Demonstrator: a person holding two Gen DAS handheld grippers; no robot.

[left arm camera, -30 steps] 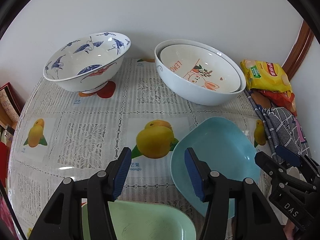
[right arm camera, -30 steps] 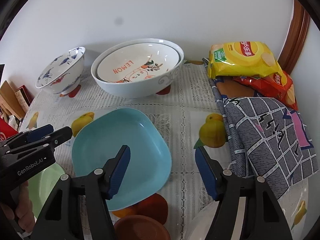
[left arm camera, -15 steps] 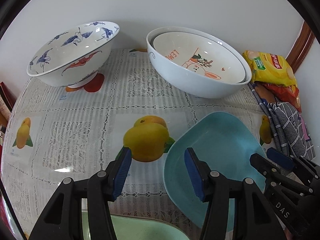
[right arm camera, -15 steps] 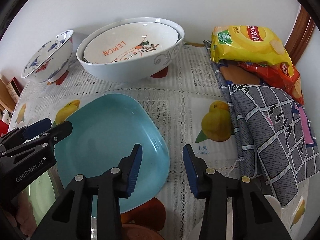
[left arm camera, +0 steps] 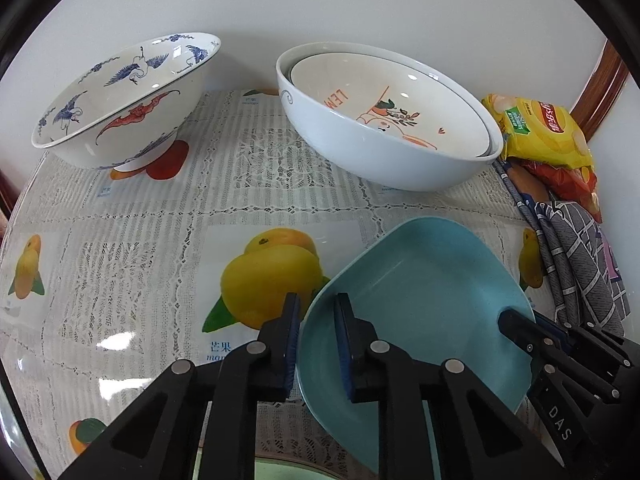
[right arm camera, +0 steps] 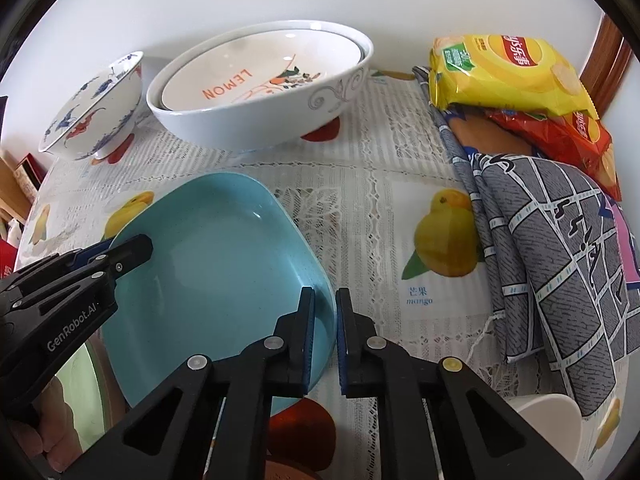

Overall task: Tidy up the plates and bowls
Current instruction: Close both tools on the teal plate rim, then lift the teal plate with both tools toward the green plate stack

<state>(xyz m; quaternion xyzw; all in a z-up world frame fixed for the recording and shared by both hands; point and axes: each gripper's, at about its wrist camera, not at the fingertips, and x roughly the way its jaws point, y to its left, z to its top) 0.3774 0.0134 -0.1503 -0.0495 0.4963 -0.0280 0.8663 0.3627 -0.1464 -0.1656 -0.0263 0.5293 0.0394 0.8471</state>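
A square blue plate point(left arm camera: 420, 300) point(right arm camera: 208, 248) lies on the fruit-print tablecloth, with a gripper on each side of it. My left gripper point(left arm camera: 316, 300) straddles the plate's left rim; its jaws are closing and the pads touch the rim. My right gripper point(right arm camera: 324, 294) is shut on the right rim. Each gripper shows in the other's view: the left gripper point(right arm camera: 132, 244) and the right gripper point(left arm camera: 508, 318). Behind stand a white bowl painted with blue cranes point(left arm camera: 120, 108) and two nested white bowls point(left arm camera: 384, 128), the inner one lettered LEMON.
A pale green plate point(right arm camera: 80, 392) lies under the left gripper, beside a hand. Yellow and red snack bags point(right arm camera: 508, 72) and a folded grey checked cloth point(right arm camera: 560, 256) fill the right side. A white cup point(right arm camera: 548, 424) and a brown dish point(right arm camera: 280, 474) sit near the front edge.
Both grippers sank toward the blue plate and narrowed from wide open. The left jaws now clamp its left rim, the right jaws its right rim.
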